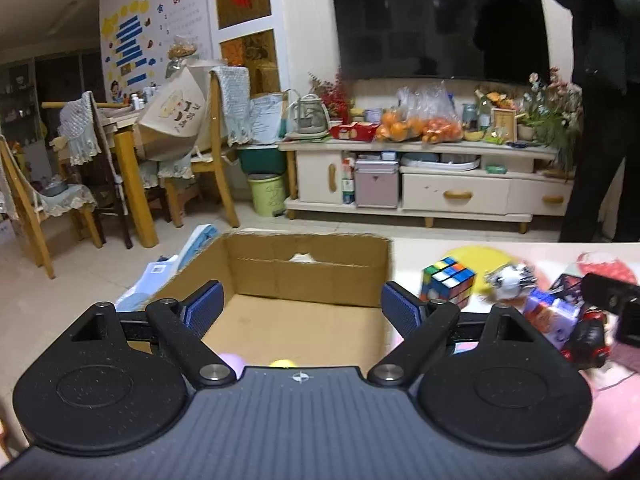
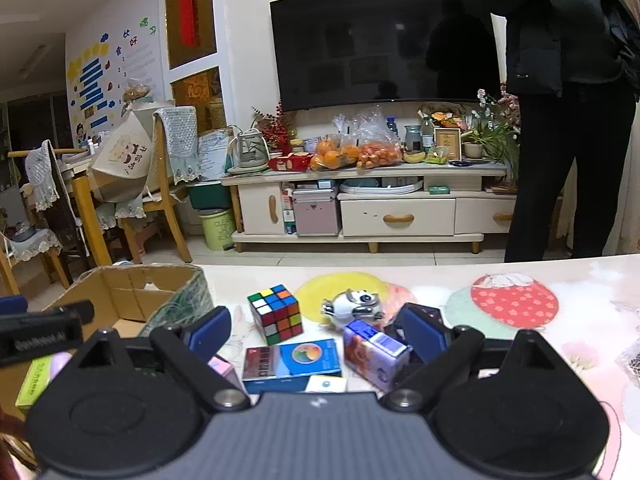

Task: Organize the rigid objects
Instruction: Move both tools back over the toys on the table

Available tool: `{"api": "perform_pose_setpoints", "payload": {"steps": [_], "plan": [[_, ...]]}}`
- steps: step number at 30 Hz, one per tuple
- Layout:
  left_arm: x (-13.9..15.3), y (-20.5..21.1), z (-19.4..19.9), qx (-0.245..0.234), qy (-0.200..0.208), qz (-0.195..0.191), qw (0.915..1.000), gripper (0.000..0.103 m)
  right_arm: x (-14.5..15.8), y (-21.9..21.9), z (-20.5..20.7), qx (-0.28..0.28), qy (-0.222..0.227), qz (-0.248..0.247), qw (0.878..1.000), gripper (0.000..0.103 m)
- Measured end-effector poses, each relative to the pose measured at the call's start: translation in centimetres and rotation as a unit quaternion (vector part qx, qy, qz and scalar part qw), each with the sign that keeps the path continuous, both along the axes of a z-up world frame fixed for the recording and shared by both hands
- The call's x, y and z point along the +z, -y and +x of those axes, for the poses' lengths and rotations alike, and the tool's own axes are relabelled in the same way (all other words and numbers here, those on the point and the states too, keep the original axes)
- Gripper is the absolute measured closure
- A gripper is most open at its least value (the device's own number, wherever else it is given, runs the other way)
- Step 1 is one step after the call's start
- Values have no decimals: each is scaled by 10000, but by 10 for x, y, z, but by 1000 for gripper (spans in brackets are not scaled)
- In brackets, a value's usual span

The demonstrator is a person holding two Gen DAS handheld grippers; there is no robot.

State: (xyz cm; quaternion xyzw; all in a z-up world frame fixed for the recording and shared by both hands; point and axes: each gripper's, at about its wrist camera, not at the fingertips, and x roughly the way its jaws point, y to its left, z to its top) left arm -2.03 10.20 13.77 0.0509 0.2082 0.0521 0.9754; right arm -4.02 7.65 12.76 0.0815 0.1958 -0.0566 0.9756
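My left gripper [image 1: 302,304] hangs open over an open cardboard box [image 1: 308,276], with nothing between its blue pads. A pink ball [image 1: 231,360] and a yellow ball [image 1: 282,363] lie on the box floor. My right gripper [image 2: 316,330] stands open above a cluster on the table. That cluster holds a Rubik's cube [image 2: 276,314], a blue and red flat box [image 2: 292,362], a purple carton [image 2: 374,354] and a small white toy robot [image 2: 354,306]. The carton lies close to the right pad. The cube [image 1: 448,282] and a red toy car [image 1: 584,340] also show in the left wrist view.
The cardboard box [image 2: 136,296] sits at the table's left end, with a green packet [image 2: 34,380] by it. A person in dark clothes [image 2: 568,120] stands beyond the table's far right. A TV stand [image 2: 360,204] and chairs [image 2: 160,200] lie farther back.
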Motion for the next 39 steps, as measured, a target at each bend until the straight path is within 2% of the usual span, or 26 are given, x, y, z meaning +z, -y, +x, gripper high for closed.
{"api": "perform_pose_setpoints", "payload": {"steps": [11, 25, 34, 39], "plan": [[-12, 37, -9, -659, -71, 251, 9975, 0, -7, 23, -5, -202, -19, 30, 9998, 10], [-27, 76, -24, -1364, -352, 491, 9888, 0, -16, 54, -11, -399, -66, 38, 9992, 10], [-47, 102, -27, -2018, -1022, 99, 9740, 0, -30, 111, -20, -632, -277, 11, 9976, 5], [-68, 125, -31, -2248, -1390, -87, 9644, 0, -51, 135, -21, -268, -567, -303, 9976, 1]]}}
